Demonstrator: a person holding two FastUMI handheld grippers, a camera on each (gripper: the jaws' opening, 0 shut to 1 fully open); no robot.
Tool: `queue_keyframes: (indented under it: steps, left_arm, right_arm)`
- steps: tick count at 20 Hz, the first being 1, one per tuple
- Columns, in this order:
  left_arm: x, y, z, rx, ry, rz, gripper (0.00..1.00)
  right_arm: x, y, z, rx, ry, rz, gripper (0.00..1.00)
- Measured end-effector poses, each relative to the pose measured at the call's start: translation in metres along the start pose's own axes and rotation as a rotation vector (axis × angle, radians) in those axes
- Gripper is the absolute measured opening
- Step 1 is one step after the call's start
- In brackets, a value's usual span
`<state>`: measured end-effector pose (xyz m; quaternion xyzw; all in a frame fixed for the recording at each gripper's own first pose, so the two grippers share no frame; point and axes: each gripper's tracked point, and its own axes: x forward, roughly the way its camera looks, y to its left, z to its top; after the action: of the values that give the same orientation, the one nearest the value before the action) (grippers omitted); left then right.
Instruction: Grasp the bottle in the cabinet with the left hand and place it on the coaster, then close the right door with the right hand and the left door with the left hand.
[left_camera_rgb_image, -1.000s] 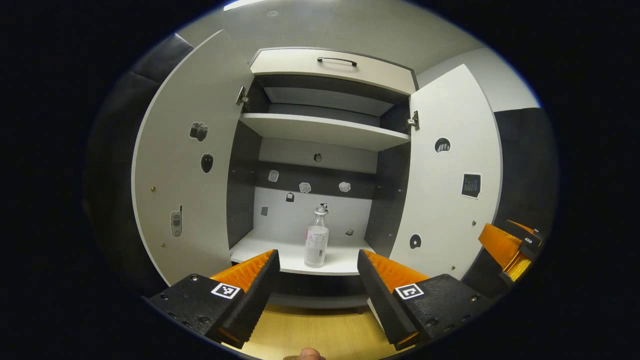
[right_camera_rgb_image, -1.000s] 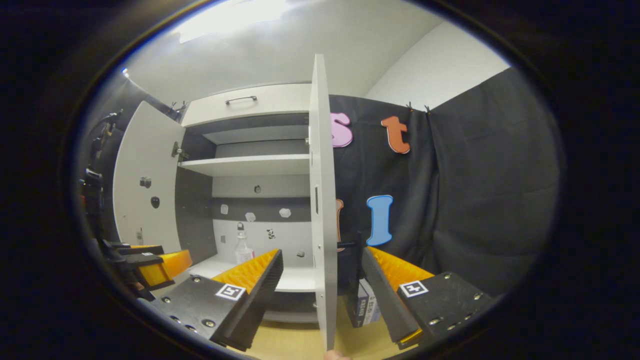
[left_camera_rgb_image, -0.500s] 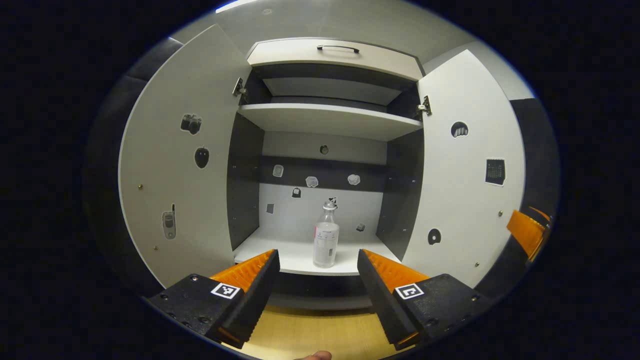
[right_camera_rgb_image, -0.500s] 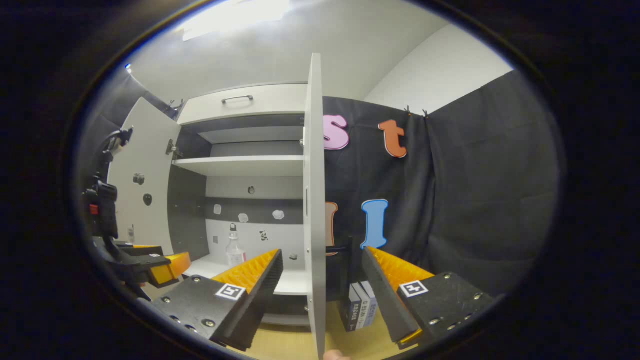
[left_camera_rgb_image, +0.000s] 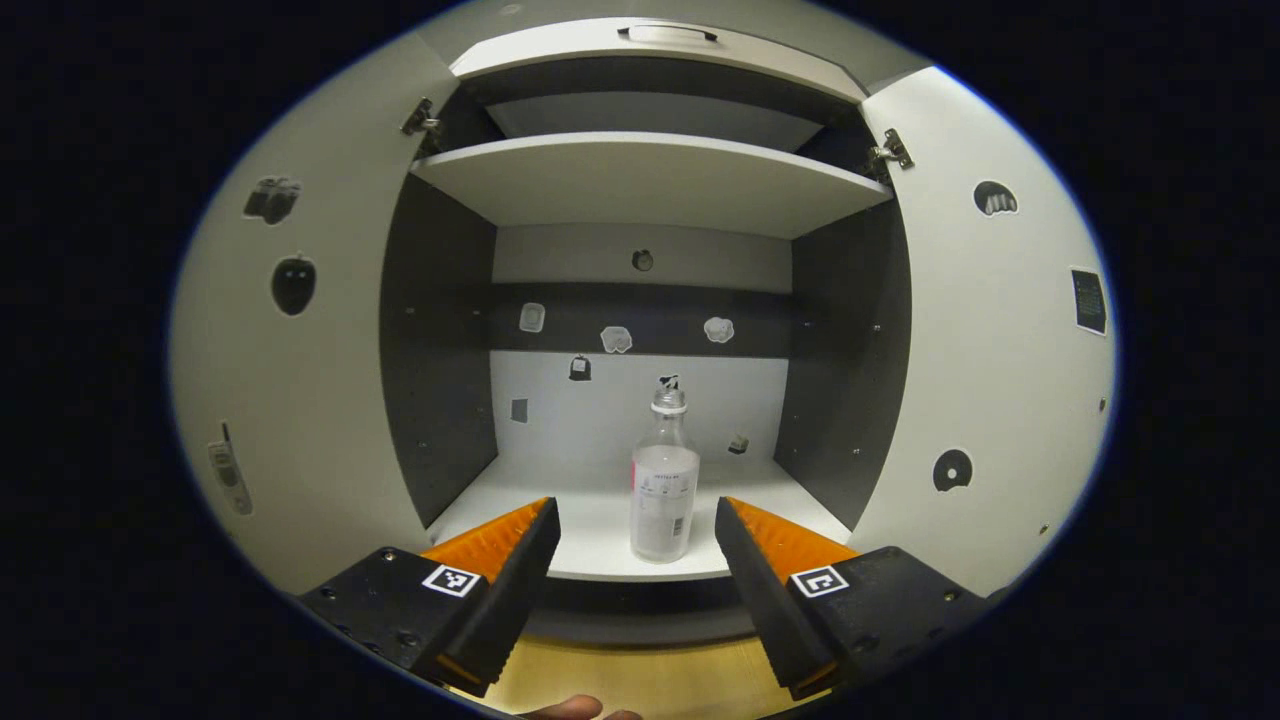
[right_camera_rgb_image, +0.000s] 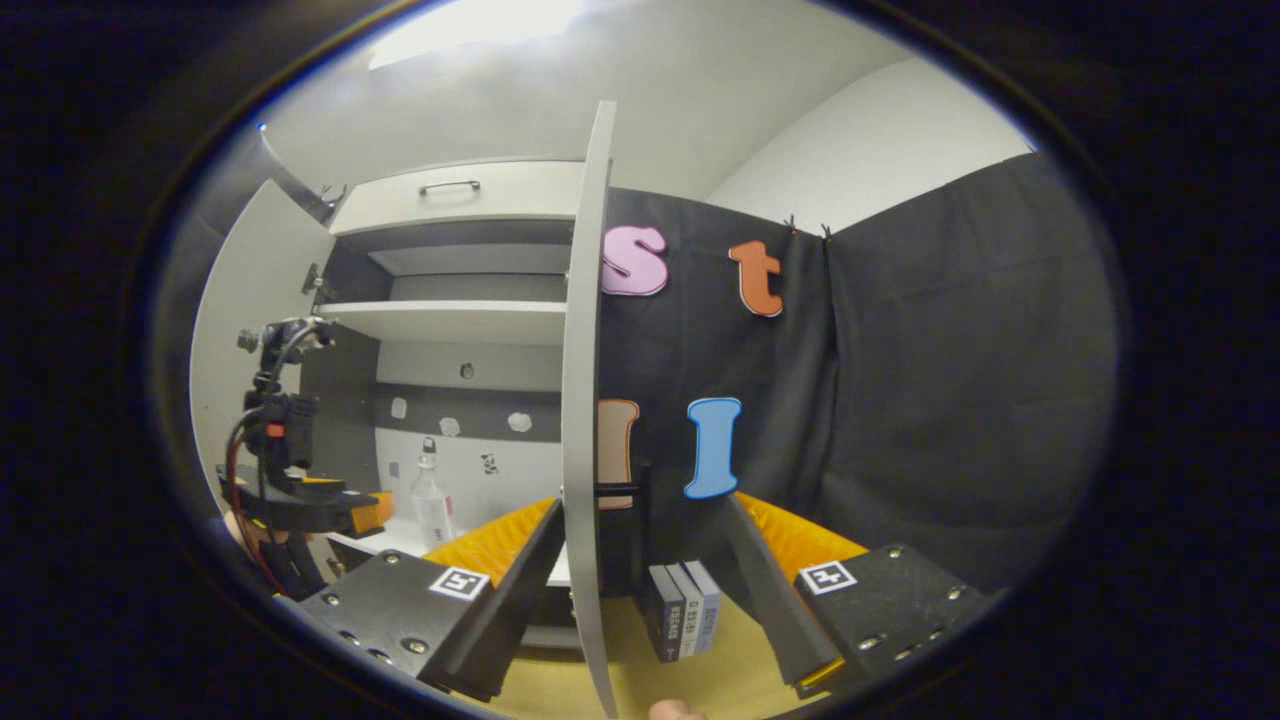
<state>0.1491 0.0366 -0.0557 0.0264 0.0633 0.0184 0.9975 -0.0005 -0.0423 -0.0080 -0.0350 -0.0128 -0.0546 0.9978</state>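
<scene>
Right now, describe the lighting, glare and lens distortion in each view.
Left gripper view: fisheye bows both cabinet doors outward; the bottle stands sharp and evenly lit on the lower shelf, with the recess under the upper shelf shaded. Right gripper view: a ceiling light blows out at the top; the right door edge curves.

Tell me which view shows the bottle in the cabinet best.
The left gripper view: the bottle stands upright, whole and centred on the lower shelf, ahead of the open left gripper. The right gripper view shows it small and far off, beside the left gripper.
</scene>
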Motion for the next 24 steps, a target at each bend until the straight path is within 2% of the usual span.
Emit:
queue_keyframes:
  steps: [6, 11, 14, 16, 17, 19, 20, 21, 24]
  left_arm:
    - [0.076, -0.003, 0.018, 0.019, -0.025, 0.012, 0.97]
    - [0.113, 0.002, 0.018, 0.010, -0.013, 0.037, 0.97]
    - [0.125, -0.003, 0.019, 0.003, 0.005, 0.000, 0.97]
    - [0.131, -0.002, 0.017, -0.010, 0.014, 0.010, 0.83]
    - [0.132, -0.002, 0.017, -0.016, 0.012, 0.012, 0.65]
    - [0.133, -0.002, 0.019, -0.012, 0.002, 0.011, 0.48]
    - [0.133, -0.002, 0.022, -0.011, -0.011, 0.012, 0.46]
    - [0.132, -0.001, 0.024, -0.004, -0.021, 0.008, 0.40]
    - [0.122, -0.008, 0.024, -0.045, -0.019, -0.037, 0.37]
  right_arm:
    - [-0.006, -0.002, 0.008, -0.006, -0.030, -0.013, 0.97]
    - [-0.011, -0.012, 0.010, 0.001, -0.032, -0.049, 0.97]
    - [-0.012, -0.011, 0.011, -0.004, -0.037, -0.051, 0.97]
    - [-0.012, -0.009, 0.011, -0.004, -0.039, -0.045, 0.97]
    - [-0.012, -0.008, 0.012, -0.004, -0.041, -0.043, 0.97]
    - [-0.013, -0.007, 0.013, -0.004, -0.045, -0.038, 0.97]
    - [-0.014, -0.007, 0.015, -0.002, -0.050, -0.037, 0.97]
    - [-0.014, -0.008, 0.016, 0.003, -0.055, -0.035, 0.97]
    - [-0.017, -0.012, 0.020, 0.016, -0.067, -0.031, 0.97]
